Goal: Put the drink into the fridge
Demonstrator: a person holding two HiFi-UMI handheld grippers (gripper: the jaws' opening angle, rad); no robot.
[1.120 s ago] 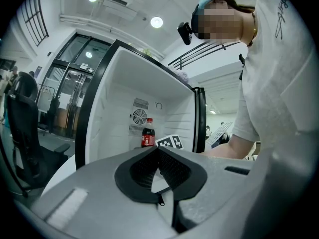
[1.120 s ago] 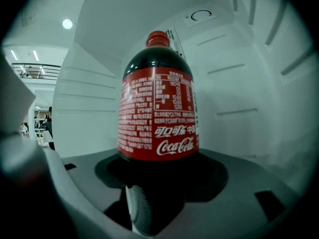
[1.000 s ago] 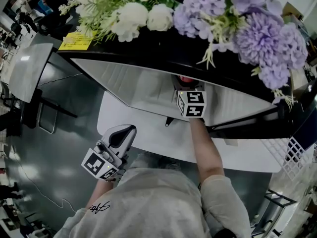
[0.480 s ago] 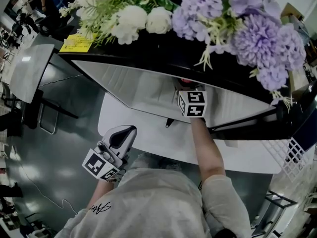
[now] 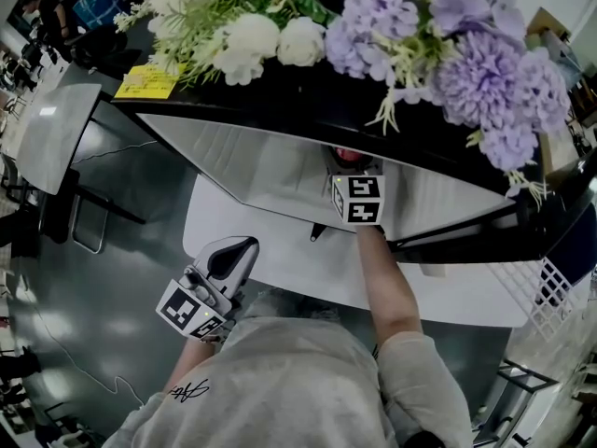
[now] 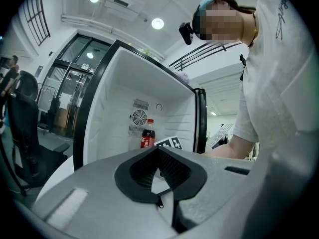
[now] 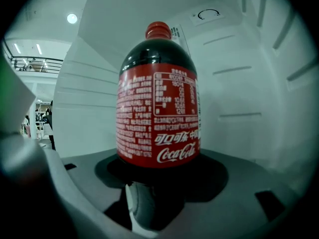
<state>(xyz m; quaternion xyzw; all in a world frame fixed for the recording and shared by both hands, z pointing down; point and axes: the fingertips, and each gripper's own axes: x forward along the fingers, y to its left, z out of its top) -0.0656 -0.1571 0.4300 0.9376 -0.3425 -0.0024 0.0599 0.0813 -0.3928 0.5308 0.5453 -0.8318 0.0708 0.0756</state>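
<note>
A cola bottle [image 7: 158, 118] with a red label and red cap stands upright between my right gripper's [image 7: 159, 176] jaws, which are shut on its lower part, inside the white fridge [image 6: 114, 108]. In the head view only the red cap [image 5: 347, 155] shows, just beyond the right gripper [image 5: 356, 177] and under the fridge's top edge. The left gripper view shows the same bottle [image 6: 146, 135] deep in the fridge; its base is hidden. My left gripper [image 5: 238, 248] hangs low outside the fridge, shut and holding nothing.
White and purple flowers [image 5: 438, 45] lie on the fridge's black top. The open fridge door [image 5: 280, 250] stretches below my right arm. A fan grille [image 6: 139, 117] sits on the fridge's back wall. Chairs and a grey floor [image 5: 112, 278] lie to the left.
Almost nothing: the right gripper with the bottle has shifted very slightly in the fridge. The left gripper has stayed where it was.
</note>
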